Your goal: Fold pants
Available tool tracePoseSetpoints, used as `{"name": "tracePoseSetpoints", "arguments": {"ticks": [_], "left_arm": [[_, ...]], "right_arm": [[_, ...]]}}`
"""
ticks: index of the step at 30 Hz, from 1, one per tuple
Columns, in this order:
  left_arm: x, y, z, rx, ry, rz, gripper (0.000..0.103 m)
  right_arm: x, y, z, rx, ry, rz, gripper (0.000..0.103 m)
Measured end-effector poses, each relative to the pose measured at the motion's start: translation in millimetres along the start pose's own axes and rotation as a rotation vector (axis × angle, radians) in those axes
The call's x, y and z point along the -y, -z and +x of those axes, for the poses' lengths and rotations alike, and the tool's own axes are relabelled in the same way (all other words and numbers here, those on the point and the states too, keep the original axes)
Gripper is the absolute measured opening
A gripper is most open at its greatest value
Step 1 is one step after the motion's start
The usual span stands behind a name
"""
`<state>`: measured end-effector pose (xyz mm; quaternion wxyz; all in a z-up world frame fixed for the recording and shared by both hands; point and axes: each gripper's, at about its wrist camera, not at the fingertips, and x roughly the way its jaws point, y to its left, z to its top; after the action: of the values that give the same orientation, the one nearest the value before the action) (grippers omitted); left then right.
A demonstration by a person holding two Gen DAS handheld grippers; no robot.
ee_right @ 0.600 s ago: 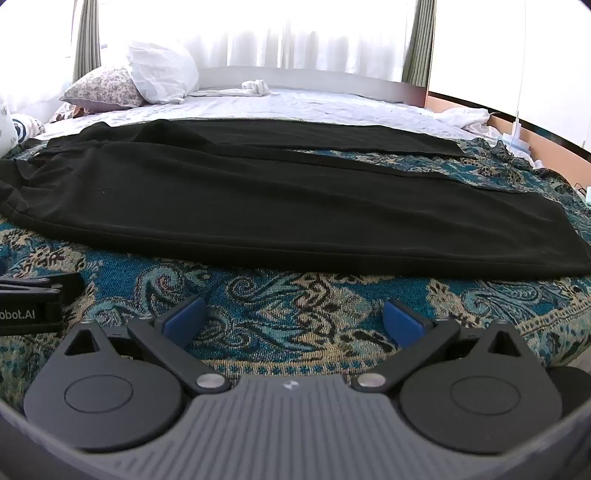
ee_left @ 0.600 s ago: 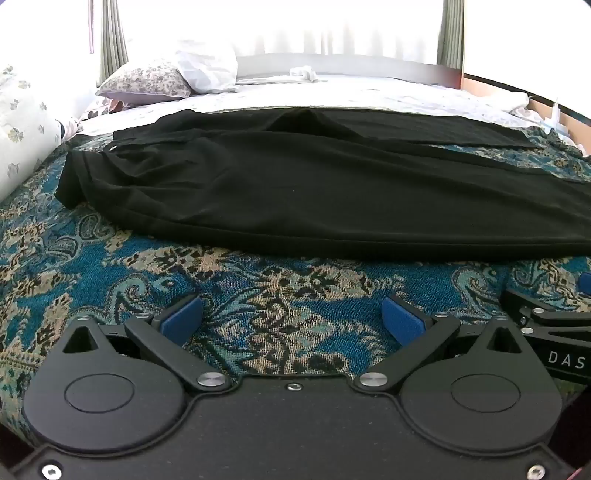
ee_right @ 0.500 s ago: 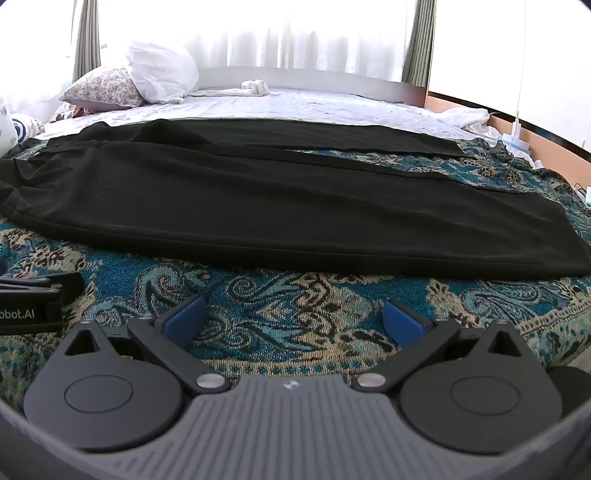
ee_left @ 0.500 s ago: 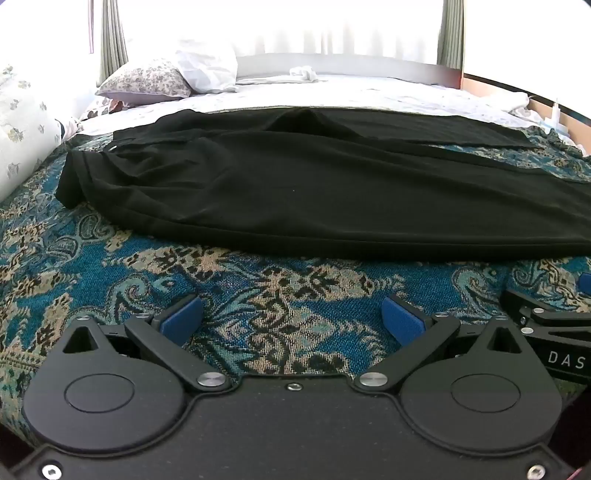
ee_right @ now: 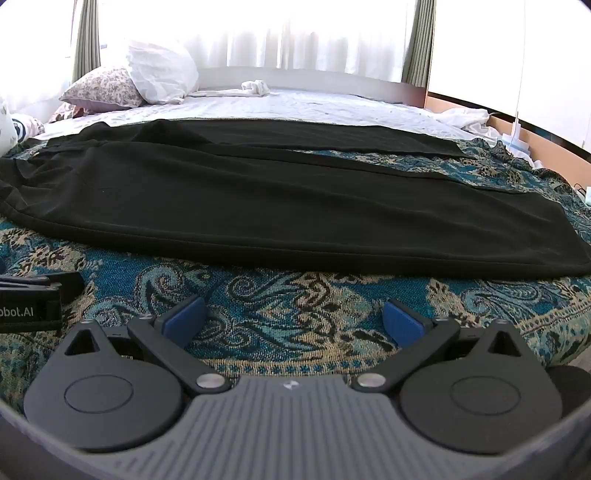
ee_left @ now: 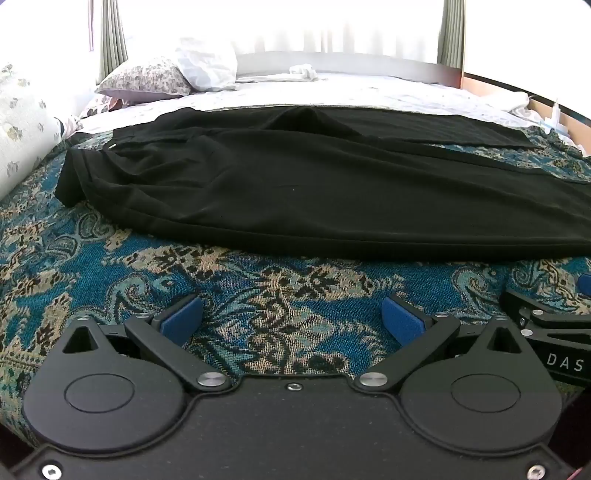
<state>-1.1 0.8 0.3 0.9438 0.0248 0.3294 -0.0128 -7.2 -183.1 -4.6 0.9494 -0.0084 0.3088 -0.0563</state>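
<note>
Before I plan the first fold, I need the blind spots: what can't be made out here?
- Black fabric pants: leg hems cut off by the right edge of the left wrist view.
- Waistband end: cut off by the right wrist view's left edge.
- Window: overexposed to white in both views.

Bed [ee_left: 369, 96] with white sheet at far side, grey headboard along the back. Blue patterned blanket [ee_left: 258, 295] covers the near part of the bed. Black pants [ee_left: 314, 192] lie flat on blanket, spread across its width, waist toward left, legs running right; far leg reaches onto the white sheet. Near hem edge sits on the blanket in right wrist view. Floral pillow [ee_left: 144, 79] and white pillow [ee_left: 207, 68] at far left corner, white one leaning on the floral. Small crumpled white cloth [ee_left: 303, 70] near the headboard. Rumpled white fabric [ee_right: 465, 118] at right edge of bed.
</note>
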Motion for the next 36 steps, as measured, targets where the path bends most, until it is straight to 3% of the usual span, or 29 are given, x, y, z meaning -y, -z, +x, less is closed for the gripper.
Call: {"name": "tracePoseSetpoints", "arguments": {"ticks": [36], "left_arm": [[-3.4, -0.2, 3.0, -0.005, 0.003, -0.002, 0.103]], "right_arm": [[0.4, -0.1, -0.4, 0.001, 0.001, 0.002, 0.103]]}}
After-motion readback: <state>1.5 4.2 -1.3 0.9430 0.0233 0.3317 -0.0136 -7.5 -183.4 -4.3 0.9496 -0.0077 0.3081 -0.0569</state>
